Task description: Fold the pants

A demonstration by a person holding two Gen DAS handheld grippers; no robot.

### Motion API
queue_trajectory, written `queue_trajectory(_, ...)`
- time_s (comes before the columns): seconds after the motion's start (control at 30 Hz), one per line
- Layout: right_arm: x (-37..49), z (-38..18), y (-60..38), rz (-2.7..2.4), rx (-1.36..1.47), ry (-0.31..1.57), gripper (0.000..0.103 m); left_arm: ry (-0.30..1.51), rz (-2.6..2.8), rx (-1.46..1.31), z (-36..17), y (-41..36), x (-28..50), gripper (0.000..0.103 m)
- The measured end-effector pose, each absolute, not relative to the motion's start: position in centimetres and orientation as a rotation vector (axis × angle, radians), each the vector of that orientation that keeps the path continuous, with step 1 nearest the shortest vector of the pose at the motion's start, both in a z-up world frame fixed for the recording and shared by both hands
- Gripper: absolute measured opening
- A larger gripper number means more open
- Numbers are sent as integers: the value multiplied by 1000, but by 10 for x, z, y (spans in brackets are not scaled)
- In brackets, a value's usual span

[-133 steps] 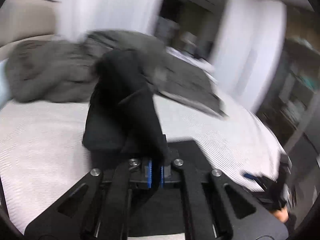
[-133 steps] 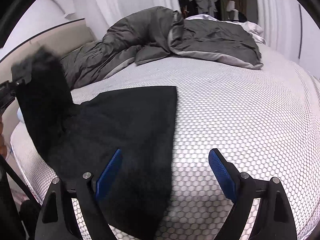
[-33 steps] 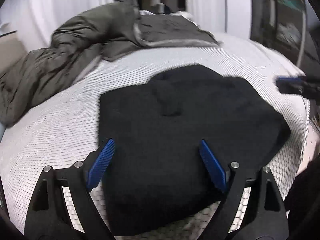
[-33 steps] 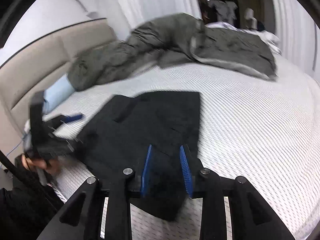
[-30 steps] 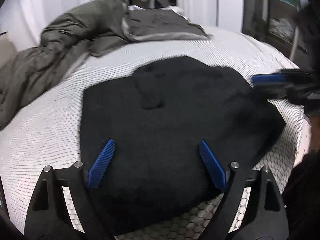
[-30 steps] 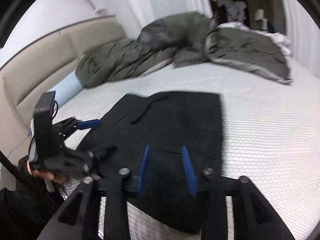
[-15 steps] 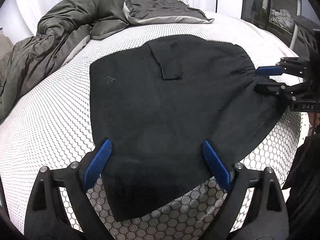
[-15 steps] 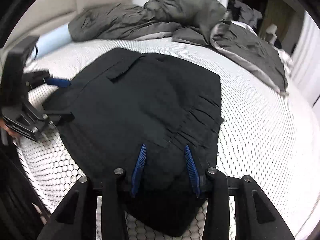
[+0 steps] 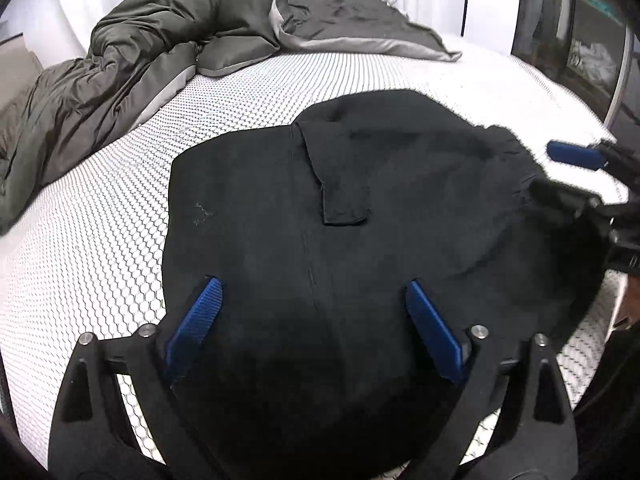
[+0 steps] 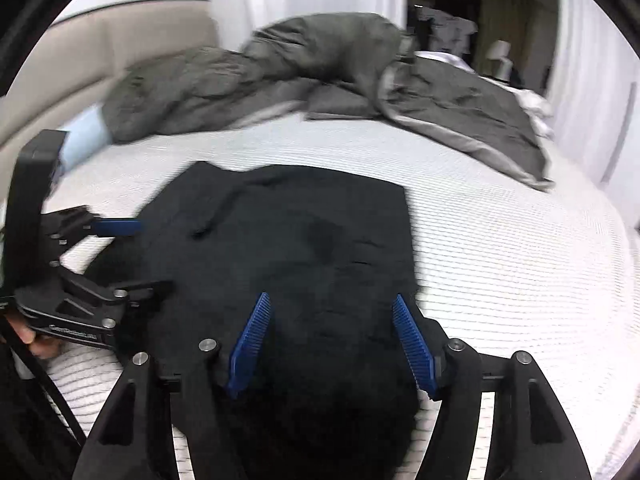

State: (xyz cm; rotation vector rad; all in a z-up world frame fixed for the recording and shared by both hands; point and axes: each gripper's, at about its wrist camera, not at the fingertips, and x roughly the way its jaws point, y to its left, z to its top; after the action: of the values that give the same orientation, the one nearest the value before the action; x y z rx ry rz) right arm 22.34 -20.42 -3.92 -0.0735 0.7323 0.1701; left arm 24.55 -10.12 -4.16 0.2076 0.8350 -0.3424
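Left wrist view: we see the pants (image 9: pixel 360 248), black, lying flat on the mattress (image 9: pixel 100 248), with a pocket flap facing up. The left gripper (image 9: pixel 316 328) sits low over the near edge of the pants, blue pads (image 9: pixel 192 324) spread wide, nothing between them but cloth below. At the pants' right edge we see the right gripper (image 9: pixel 576 176), blurred.

Right wrist view: right gripper (image 10: pixel 330 340) over the pants (image 10: pixel 300 260), fingers (image 10: pixel 414 344) spread apart, not pinching. Left gripper (image 10: pixel 108 256) shows at the pants' left edge, also parted. Beyond the pants lies a grey duvet (image 10: pixel 320 76), bunched against the headboard (image 10: pixel 100 52).
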Motion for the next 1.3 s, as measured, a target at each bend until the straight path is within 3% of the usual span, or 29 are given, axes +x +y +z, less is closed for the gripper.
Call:
queue_trajectory(0.2,229,-66,-238,190,-43,877,70,844,-337,199,-45,-91,248,96)
queue_trajectory(0.4,217,-60,-273,85,-13,855,70,803,-381,108,-28,-63,236,91)
queue_trajectory(0.53,206,-30,-252,221,8,706,70,747,-394,114,-10,-70,242,91)
queue_trajectory(0.6,216,-24,-228,306,4,691,70,753,-375,153,-10,-78,257,86)
queue_trajectory(0.67,236,-28,-198,392,-28,732,70,794,-374,212,-18,-91,279,70)
queue_trajectory(0.83,279,-71,-158,365,-186,894,55,834,-392,290,-34,-96,292,63)
queue_trajectory(0.97,275,-68,-167,304,-237,900,48,824,-387,259,-34,-79,289,63)
queue_trajectory(1.2,258,-54,-190,300,-207,840,49,809,-360,241,-28,-68,281,63)
queue_trajectory(1.3,261,-36,-206,322,-74,797,57,808,-356,221,-24,-70,280,63)
